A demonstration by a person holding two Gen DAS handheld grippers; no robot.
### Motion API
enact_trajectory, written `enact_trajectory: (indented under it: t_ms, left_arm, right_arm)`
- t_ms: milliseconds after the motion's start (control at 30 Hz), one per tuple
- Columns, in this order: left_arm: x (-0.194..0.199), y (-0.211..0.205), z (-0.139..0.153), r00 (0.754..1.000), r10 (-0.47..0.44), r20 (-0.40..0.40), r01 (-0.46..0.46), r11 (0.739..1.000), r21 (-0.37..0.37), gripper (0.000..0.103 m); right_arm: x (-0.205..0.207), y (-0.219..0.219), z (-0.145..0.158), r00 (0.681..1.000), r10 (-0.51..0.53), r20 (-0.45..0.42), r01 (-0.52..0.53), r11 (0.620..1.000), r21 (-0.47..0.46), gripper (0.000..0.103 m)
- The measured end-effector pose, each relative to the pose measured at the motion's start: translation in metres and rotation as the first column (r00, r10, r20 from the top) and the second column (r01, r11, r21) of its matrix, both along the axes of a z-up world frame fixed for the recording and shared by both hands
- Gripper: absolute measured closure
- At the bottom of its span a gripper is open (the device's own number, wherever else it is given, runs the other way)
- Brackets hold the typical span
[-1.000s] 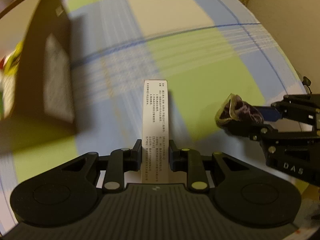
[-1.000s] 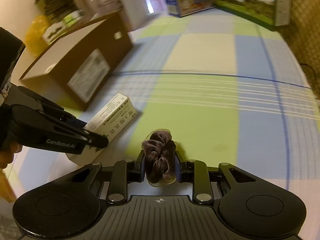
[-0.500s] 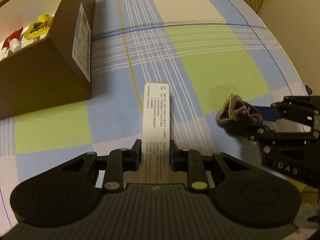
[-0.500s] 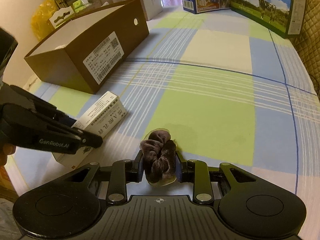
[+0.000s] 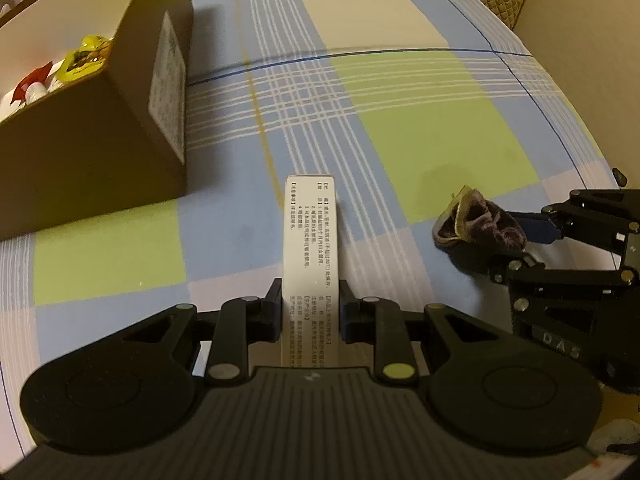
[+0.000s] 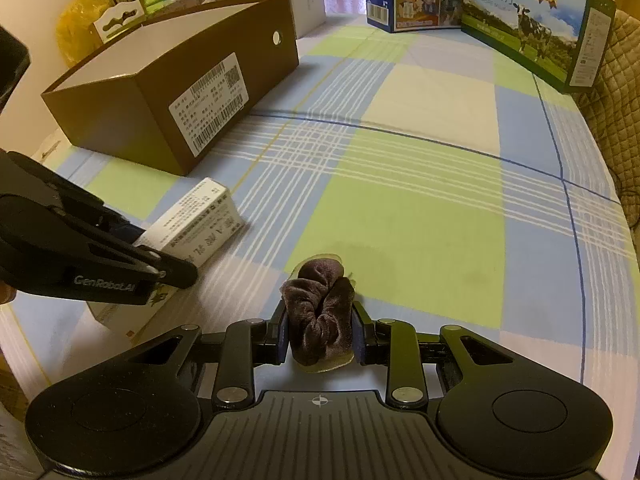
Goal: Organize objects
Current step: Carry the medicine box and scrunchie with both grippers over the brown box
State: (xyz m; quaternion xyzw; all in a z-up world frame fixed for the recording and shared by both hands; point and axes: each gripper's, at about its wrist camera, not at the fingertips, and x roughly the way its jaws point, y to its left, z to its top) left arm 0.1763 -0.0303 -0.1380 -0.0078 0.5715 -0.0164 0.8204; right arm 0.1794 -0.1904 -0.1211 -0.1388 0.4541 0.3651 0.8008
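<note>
L tongs (image 5: 308, 314) clenched on white carton (image 5: 310, 248) by its long sides; light, stiff, thin card, so hold mid-length w/ mild squeeze; it juts fwd above the tabletop (image 5: 420, 136) near the front edge. R tongs (image 6: 319, 334) clamp purple scrunchie (image 6: 318, 316); soft, squashy, no slip risk. Vs 0.5 s ago: brown box (image 5: 100, 132) nearer to L tongs; both grips unchanged.

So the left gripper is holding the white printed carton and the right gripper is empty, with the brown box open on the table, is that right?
Not quite: the right gripper is not empty. The right wrist view shows it shut on a dark brown velvet scrunchie. The rest stands: the left gripper holds the white printed carton, and the brown box sits open on the checked tablecloth.
</note>
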Motion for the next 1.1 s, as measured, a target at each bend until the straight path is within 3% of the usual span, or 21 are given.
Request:
enact_trajectory:
  t_ms: [267, 667, 1100]
  left_arm:
    - [-0.016, 0.016, 0.008, 0.999, 0.028, 0.018, -0.027, 1.000, -0.011, 0.082]
    - [-0.053, 0.059, 0.046, 0.990, 0.098, 0.097, -0.094, 0.994, -0.049, 0.082]
    - [-0.087, 0.153, 0.113, 0.939, 0.237, 0.247, -0.225, 0.971, -0.076, 0.082]
  right_arm:
    - [-0.007, 0.006, 0.004, 1.000, -0.004, -0.014, 0.004, 1.000, -0.005, 0.077]
    - [-0.028, 0.050, 0.036, 0.993, 0.090, -0.078, -0.079, 0.988, 0.129, 0.078]
    - [-0.046, 0.151, 0.079, 0.971, 0.230, -0.067, -0.203, 0.939, 0.279, 0.078]
